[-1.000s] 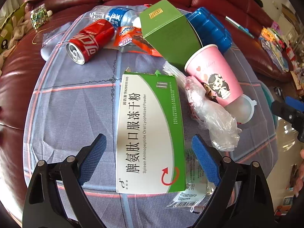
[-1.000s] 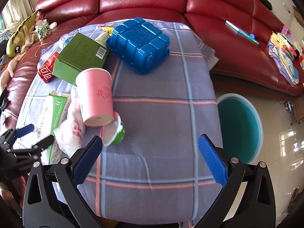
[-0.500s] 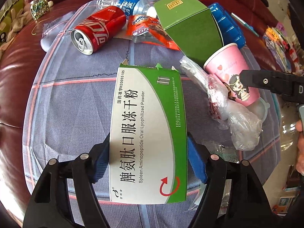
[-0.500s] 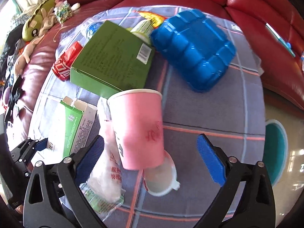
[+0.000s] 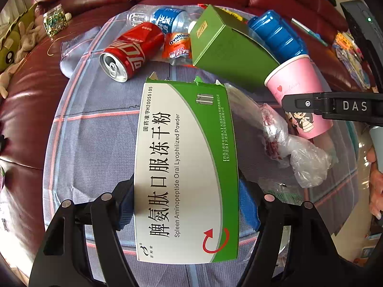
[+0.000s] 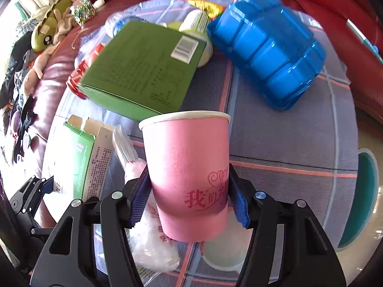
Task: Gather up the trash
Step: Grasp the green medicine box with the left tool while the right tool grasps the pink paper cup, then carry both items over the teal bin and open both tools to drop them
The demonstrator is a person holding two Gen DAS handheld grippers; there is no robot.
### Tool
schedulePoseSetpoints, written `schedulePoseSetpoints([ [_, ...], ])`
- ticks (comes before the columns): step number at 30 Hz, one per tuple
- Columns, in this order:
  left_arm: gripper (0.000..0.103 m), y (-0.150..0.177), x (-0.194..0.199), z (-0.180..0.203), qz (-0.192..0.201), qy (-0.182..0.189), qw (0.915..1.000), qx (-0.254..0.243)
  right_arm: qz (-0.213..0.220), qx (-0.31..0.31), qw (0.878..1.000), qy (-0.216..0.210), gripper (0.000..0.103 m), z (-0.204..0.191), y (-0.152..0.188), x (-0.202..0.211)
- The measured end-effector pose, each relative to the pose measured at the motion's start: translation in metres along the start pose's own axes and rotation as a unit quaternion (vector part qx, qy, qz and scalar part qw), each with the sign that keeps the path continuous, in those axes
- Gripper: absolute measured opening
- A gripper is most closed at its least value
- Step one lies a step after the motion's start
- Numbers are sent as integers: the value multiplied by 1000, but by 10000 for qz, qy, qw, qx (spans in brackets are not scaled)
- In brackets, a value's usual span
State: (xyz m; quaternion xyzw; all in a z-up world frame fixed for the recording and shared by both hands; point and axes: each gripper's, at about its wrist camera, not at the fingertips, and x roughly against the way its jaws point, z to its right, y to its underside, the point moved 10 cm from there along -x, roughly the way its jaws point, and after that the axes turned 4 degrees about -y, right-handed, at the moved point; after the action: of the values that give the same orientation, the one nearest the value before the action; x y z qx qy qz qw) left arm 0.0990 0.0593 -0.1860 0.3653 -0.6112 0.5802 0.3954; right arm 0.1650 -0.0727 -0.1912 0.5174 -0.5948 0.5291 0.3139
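A white and green medicine box (image 5: 184,167) lies lengthwise between the blue pads of my left gripper (image 5: 186,203). Its jaws are closing and both pads press on the box's long sides. In the right wrist view the same box (image 6: 81,157) shows at the left. A pink paper cup (image 6: 189,162) lies on its side with its rim pointing away, and my right gripper (image 6: 189,196) is closing on it, the pads touching its lower wall. The left wrist view shows that cup (image 5: 296,88) at the right, crossed by one of the right gripper's black fingers (image 5: 335,106).
On the checked cloth (image 5: 95,131) lie a red cola can (image 5: 131,52), a water bottle (image 5: 162,20), an orange sachet (image 5: 178,47), a green carton (image 6: 143,71), a blue plastic container (image 6: 268,50) and a crumpled plastic bag (image 5: 299,153). A teal bin (image 6: 366,196) stands on the floor at the right. Red sofa behind.
The left jaws came in from wide apart onto the medicine box. The right gripper swung left over the pink cup, dropped, and its jaws closed around it.
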Motion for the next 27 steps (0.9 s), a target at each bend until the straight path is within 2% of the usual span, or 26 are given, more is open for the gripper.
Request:
schedulePoseSetpoints([
  [7, 72, -22, 53, -6, 511, -50, 9987, 77, 585, -25, 9983, -46, 57, 5, -2, 58],
  [12, 72, -38, 86, 23, 819, 168, 9963, -202, 940, -205, 9954, -48, 57, 28, -1, 96],
  [18, 73, -53, 104, 98, 988, 584, 9903, -783, 1321, -590, 9891, 284, 57, 88, 16, 143],
  [23, 73, -56, 100, 174, 902, 920, 9830, -1310, 1444, -1023, 9815, 729, 57, 161, 51, 174],
  [27, 73, -58, 97, 237, 788, 1275, 9732, -1746, 1556, -1479, 9717, 985, 57, 222, 84, 197],
])
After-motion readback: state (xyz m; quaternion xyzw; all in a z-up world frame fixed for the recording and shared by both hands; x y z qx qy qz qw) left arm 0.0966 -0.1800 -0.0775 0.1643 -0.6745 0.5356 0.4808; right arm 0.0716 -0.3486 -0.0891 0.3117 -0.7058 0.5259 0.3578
